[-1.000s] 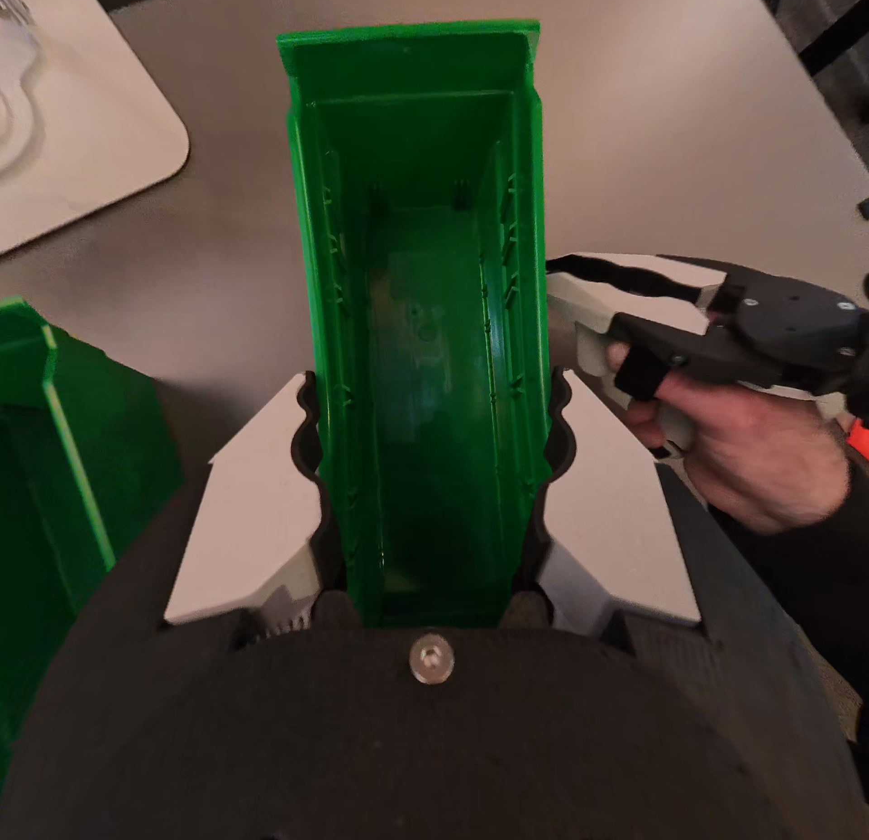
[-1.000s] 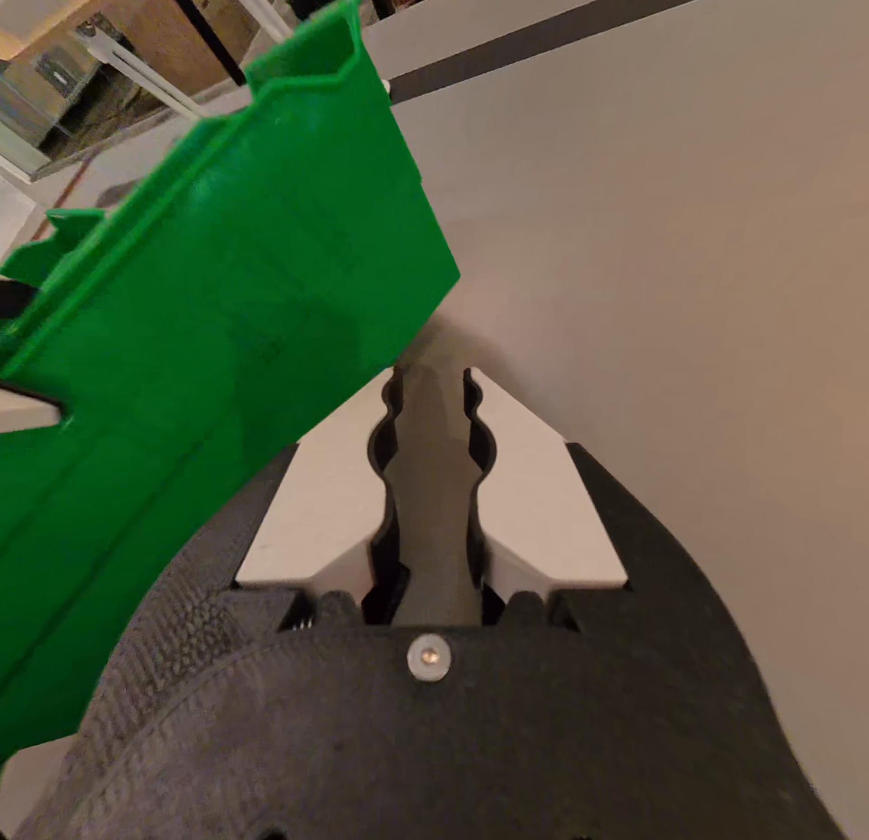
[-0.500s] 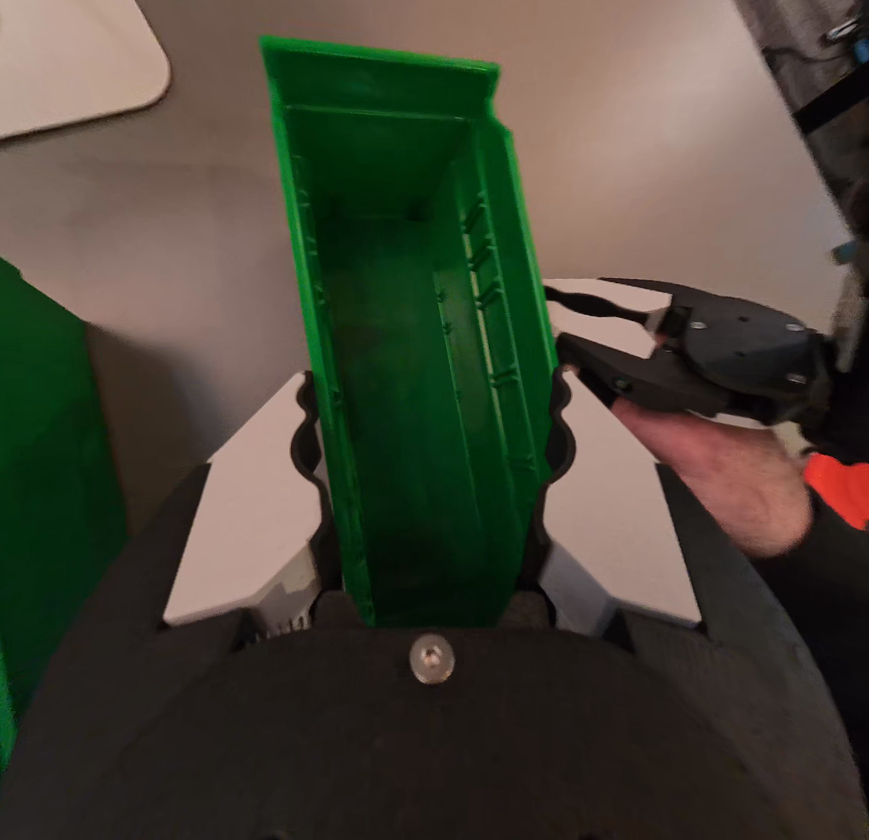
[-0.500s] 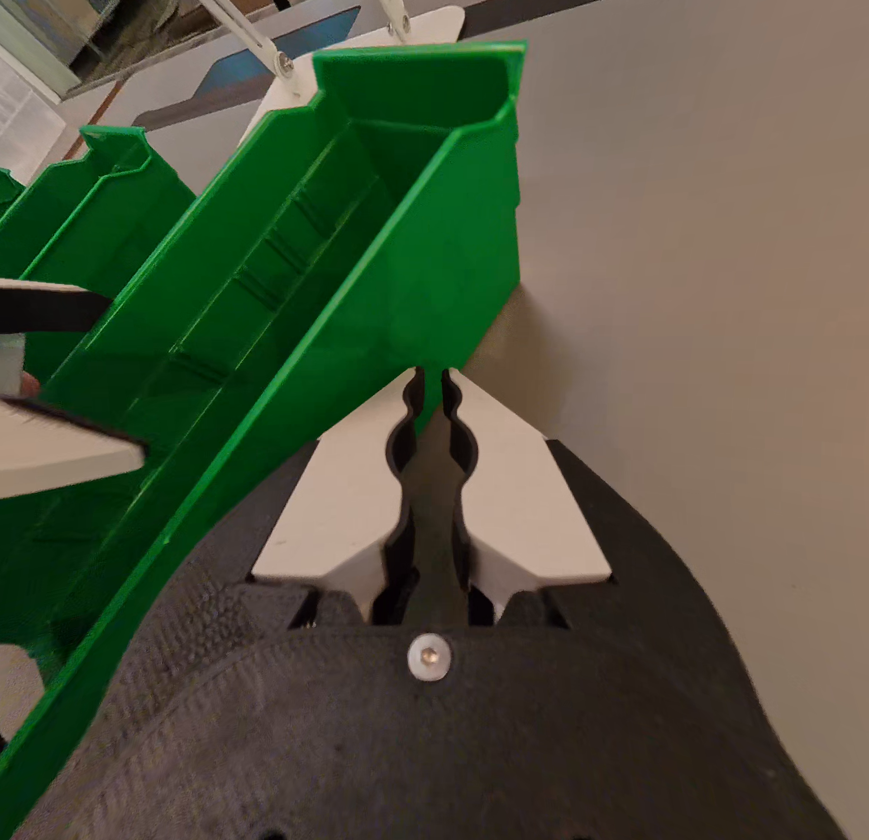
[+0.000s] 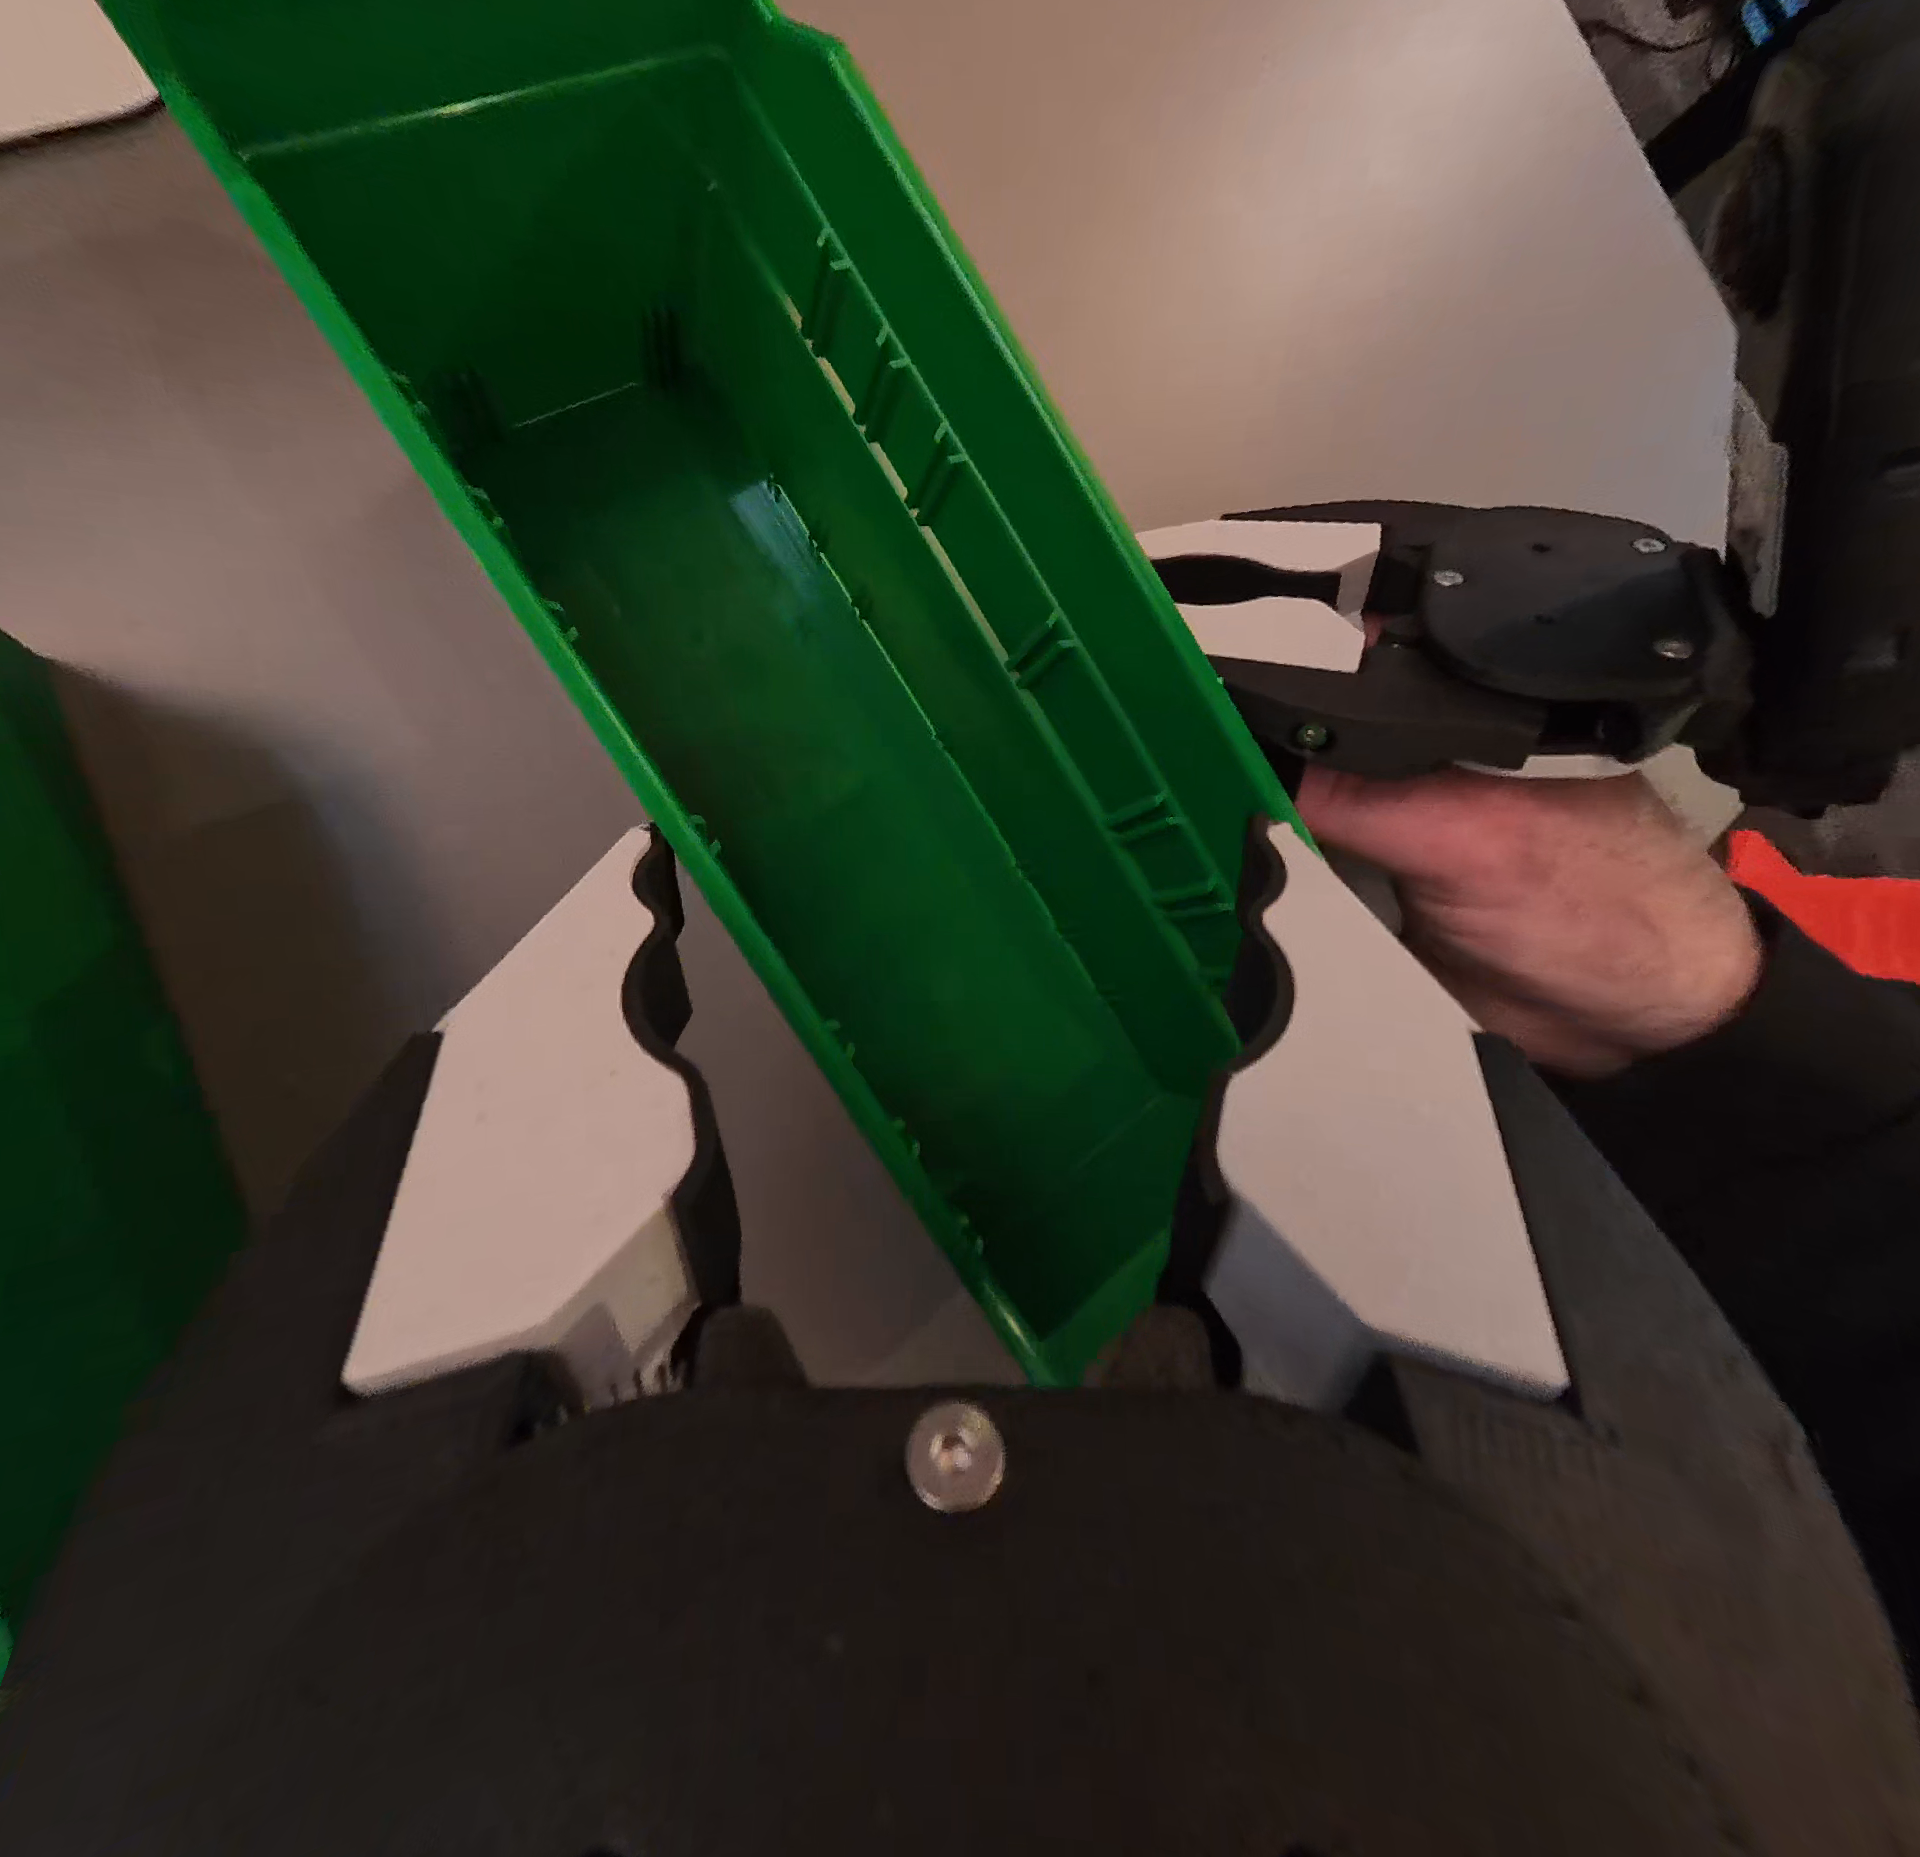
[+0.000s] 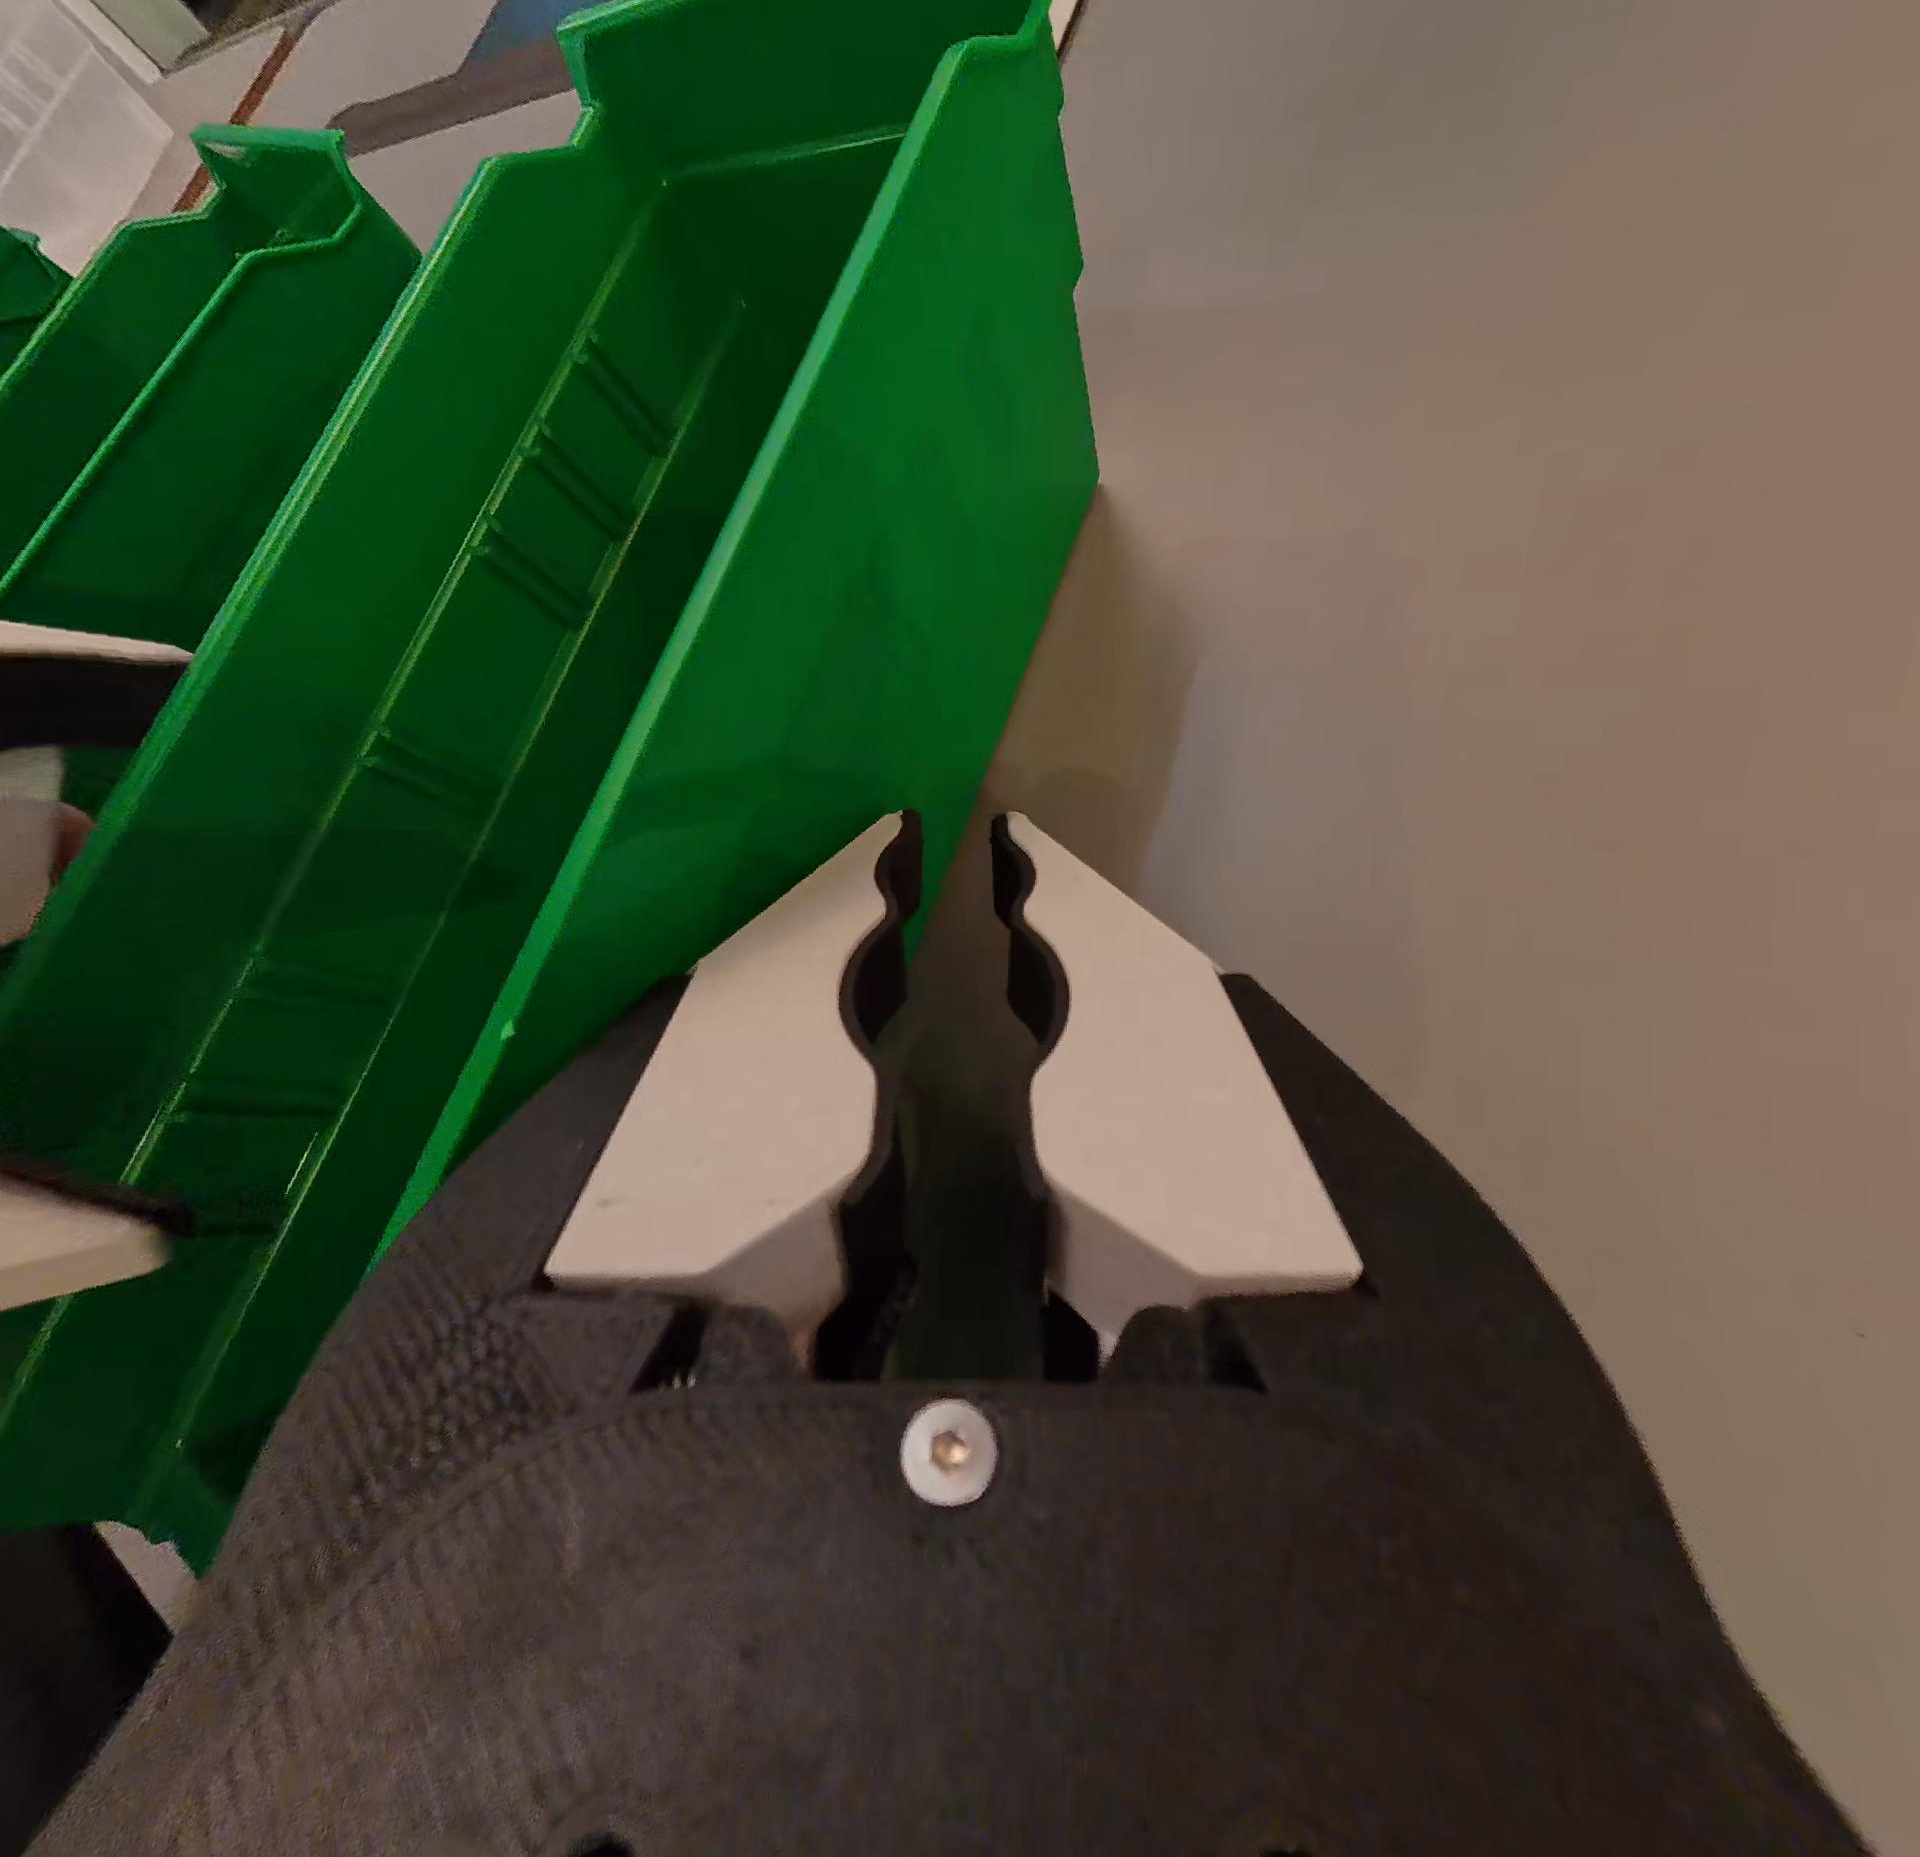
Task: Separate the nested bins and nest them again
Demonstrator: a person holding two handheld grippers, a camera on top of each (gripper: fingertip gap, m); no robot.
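A long green bin [image 5: 790, 727] lies askew between my left gripper's [image 5: 956, 851] wide-apart jaws. It leans on the right finger [image 5: 1351, 1132], and a gap shows beside the left finger [image 5: 540, 1132]. In the right wrist view the same green bin [image 6: 520, 768] runs up the left side. Its right side wall passes between my right gripper's [image 6: 951, 831] nearly closed fingers. The right gripper [image 5: 1299, 612] also shows in the left wrist view, at the bin's right wall, held by a hand [image 5: 1507, 903]. The left gripper's fingers [image 6: 73, 1246] show at the left edge of the right wrist view.
A second green bin [image 6: 208, 373] stands left of the held one on the grey table [image 6: 1507, 664]; its side [image 5: 83, 1132] fills the left edge of the left wrist view. A third green bin's corner [image 6: 21, 280] shows beyond. A white board [image 5: 42, 51] lies at the far left.
The bin has swung askew in the left jaws and no longer sits squarely clamped. The right gripper has closed in and moved onto the bin's right wall.
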